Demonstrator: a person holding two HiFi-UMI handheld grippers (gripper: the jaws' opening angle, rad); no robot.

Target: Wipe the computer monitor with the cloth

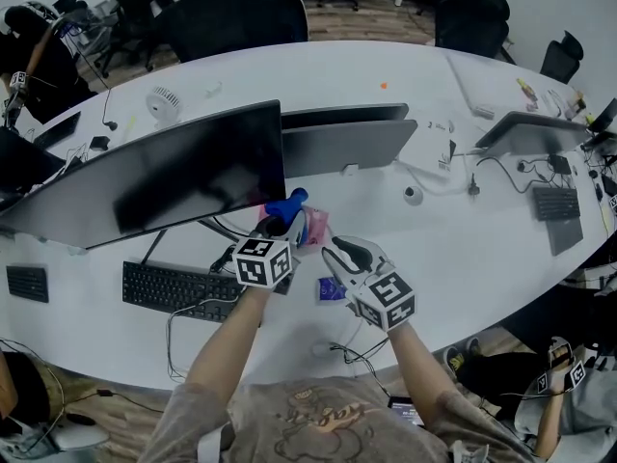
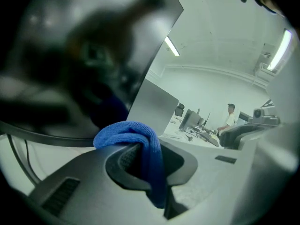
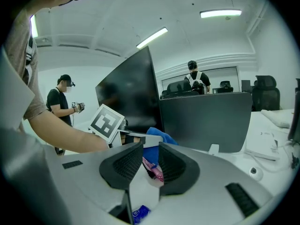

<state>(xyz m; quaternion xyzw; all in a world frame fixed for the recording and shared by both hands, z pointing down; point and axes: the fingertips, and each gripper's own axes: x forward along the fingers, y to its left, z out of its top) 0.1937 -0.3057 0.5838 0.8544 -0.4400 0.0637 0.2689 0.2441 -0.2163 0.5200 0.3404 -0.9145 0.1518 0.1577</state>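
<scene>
A bunched blue microfibre cloth (image 2: 137, 136) is clamped in the jaws of the left gripper (image 2: 149, 168) near the black curved monitor (image 1: 193, 177); the jaws of the right gripper (image 3: 150, 165) are apart.

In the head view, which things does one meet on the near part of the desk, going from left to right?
small black keyboard → large black keyboard → left gripper, shut on the blue cloth → right gripper → dark keyboard at the far right
</scene>
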